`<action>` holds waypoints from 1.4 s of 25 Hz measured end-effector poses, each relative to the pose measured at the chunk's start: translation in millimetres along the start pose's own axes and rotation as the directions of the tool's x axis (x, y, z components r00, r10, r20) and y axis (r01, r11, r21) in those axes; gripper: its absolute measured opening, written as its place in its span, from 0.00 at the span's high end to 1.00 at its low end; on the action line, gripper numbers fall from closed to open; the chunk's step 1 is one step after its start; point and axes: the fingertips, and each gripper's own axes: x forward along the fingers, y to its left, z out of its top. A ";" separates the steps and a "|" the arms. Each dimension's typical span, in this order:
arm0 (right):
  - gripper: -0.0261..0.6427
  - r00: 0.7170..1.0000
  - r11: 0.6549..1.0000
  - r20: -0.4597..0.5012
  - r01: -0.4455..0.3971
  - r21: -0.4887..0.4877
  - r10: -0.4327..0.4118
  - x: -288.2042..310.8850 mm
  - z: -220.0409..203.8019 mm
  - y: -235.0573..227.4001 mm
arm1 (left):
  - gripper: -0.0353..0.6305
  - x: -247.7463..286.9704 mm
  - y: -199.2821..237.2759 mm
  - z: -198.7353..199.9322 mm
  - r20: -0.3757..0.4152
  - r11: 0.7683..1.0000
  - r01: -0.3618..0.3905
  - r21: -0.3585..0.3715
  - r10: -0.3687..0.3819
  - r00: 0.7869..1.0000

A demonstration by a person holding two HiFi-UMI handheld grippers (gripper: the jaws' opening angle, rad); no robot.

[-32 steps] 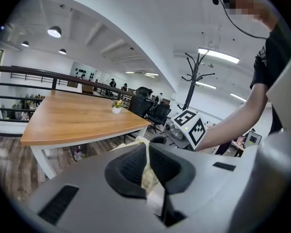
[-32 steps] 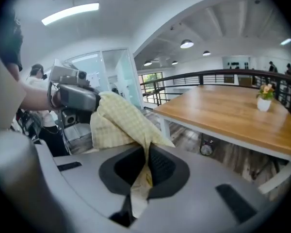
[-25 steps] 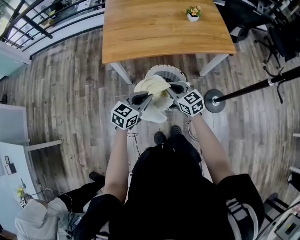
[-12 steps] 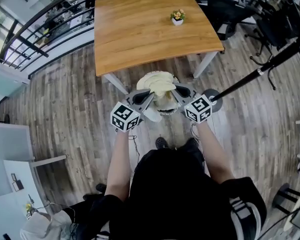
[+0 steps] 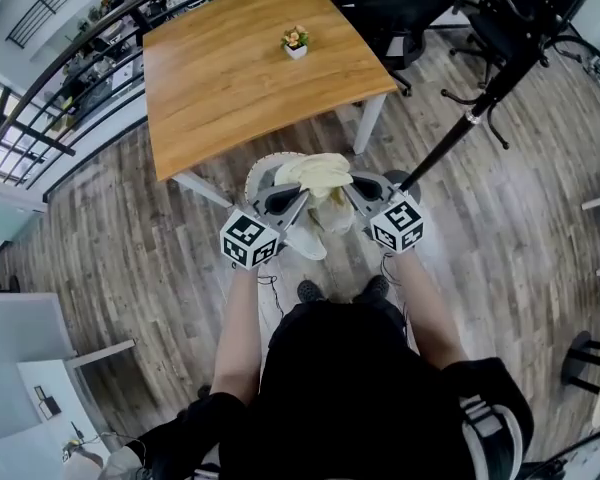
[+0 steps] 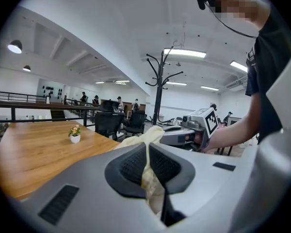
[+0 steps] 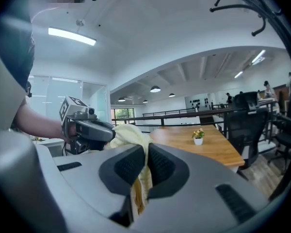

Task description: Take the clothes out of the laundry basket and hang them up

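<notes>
Item 1, left tool (image 5: 302, 192): jaws pressed together, pinching a fold of the garment (image 5: 320, 172); in the left gripper view the cloth runs up between the dark pads.

Item 2, right tool (image 5: 346, 184): jaws likewise closed on the same garment, with cloth pinched between its pads in the right gripper view.

Item 3, garment: pale yellow, bunched. It is held up between the two tools, in front of the person and over the laundry basket (image 5: 261, 171). A lighter fold hangs below the left tool.

Item 4, laundry basket: white, on the wood floor (image 5: 130, 228), just near of the counter's near edge and largely covered by the garment in the head view.

Item 5, counter (image 5: 240, 78): wooden top, white legs, far of the basket; it carries a small potted flower (image 5: 296, 43).

Item 6, coat stand (image 5: 458, 134): black pole, its round base on the floor just right of the right tool.
</notes>
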 end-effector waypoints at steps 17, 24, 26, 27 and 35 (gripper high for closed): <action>0.94 0.976 0.978 0.056 0.207 0.028 -0.208 -192.8 -3.6 -108.1 | 0.89 158.8 -142.6 28.1 0.009 0.979 0.196 0.061 -0.197 0.980; 0.94 0.972 0.975 0.073 0.223 0.012 -0.223 -231.7 -8.0 -130.6 | 0.89 196.7 -167.4 31.7 0.011 0.980 0.182 0.076 -0.183 0.983; 0.94 0.971 0.974 0.081 0.226 0.008 -0.226 -237.0 -4.3 -134.2 | 0.89 202.5 -169.5 37.4 0.019 0.982 0.173 0.077 -0.175 0.984; 0.94 0.969 0.973 0.085 0.231 0.006 -0.231 -238.8 -0.1 -136.5 | 0.89 205.2 -169.7 41.4 0.025 0.982 0.173 0.075 -0.175 0.984; 0.94 0.950 0.961 0.148 0.277 -0.003 -0.273 -239.8 23.6 -156.0 | 0.89 223.0 -158.7 69.9 0.067 0.977 0.202 0.073 -0.207 0.976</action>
